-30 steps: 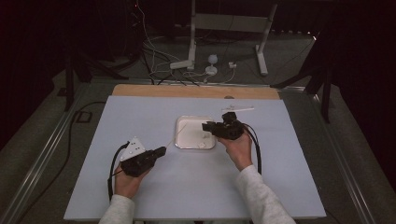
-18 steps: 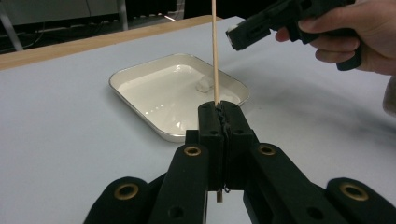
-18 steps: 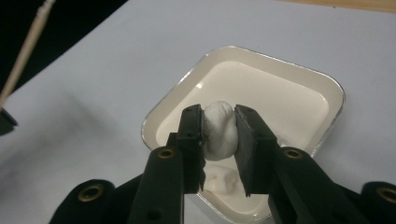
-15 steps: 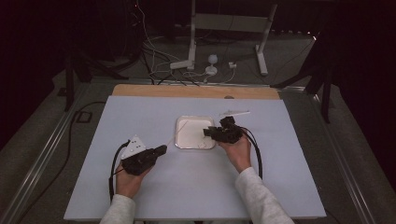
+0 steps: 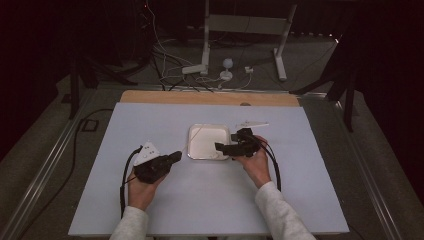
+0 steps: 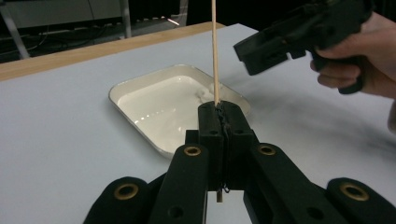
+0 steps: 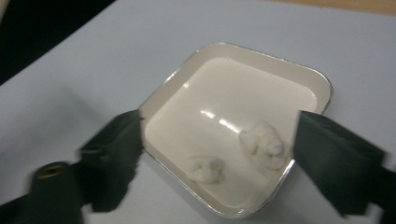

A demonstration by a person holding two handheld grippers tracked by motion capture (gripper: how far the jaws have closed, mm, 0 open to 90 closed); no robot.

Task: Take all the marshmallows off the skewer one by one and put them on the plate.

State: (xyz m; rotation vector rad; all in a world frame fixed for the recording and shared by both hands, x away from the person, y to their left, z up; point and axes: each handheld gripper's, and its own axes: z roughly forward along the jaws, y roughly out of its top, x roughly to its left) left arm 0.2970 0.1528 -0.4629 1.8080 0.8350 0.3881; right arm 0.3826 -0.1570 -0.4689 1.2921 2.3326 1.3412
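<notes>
My left gripper (image 6: pixel 219 121) is clamping a thin wooden skewer (image 6: pixel 215 51) upright between fully closed jaws, near the tray's (image 5: pixel 195 150) left edge at mid-table. My right gripper (image 7: pixel 219 154) is hovering over the tray's right edge, its jaws just opening wide and gripping nothing, two white lumps (image 7: pixel 261 142) lying in the tray beneath them.

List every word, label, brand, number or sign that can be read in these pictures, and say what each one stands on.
None: no readable text in any view.
The white tray and the two white lumps in it are unmarked.
The left gripper, shut on a thin wooden stick, and the right gripper, whose jaws have just been opening, bear no lettering.
The pale table top is plain.
</notes>
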